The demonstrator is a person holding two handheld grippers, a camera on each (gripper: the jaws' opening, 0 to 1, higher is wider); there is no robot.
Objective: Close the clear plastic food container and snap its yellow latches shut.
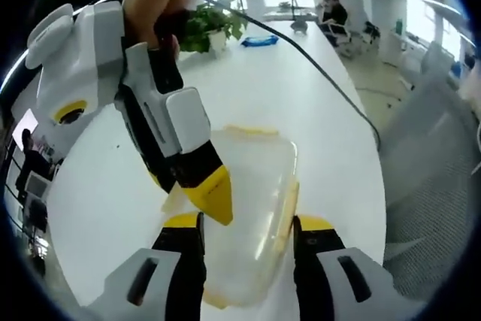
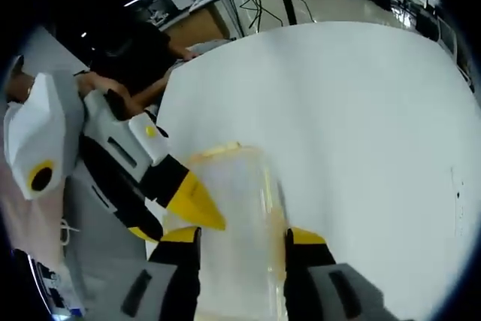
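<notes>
Nearest in the left gripper view, my left gripper [image 1: 248, 234] has its jaws spread, straddling the near part of the clear plastic food container [image 1: 252, 186]; I read that as bracing, not clamping, since I can't confirm pad contact on either wall. The container sits on the white table [image 1: 301, 88], lid down over it as far as I can tell through the blur. A yellow latch [image 1: 287, 212] runs along its right edge just inside my right-hand jaw, another latch [image 1: 248, 131] on the far edge; can't tell whether either is snapped. The right gripper [image 1: 207, 189] enters from the upper left, yellow tips pinched together with nothing between them, pressing down at the lid's left edge, probably to seat it or push a latch there. In the right gripper view its own jaws look parted around the container [image 2: 237, 208], which conflicts, so I can't tell its true state. Far end of the table: a potted plant [image 1: 210, 28], a cable [image 1: 301, 54], a seated person [image 1: 331, 11].
</notes>
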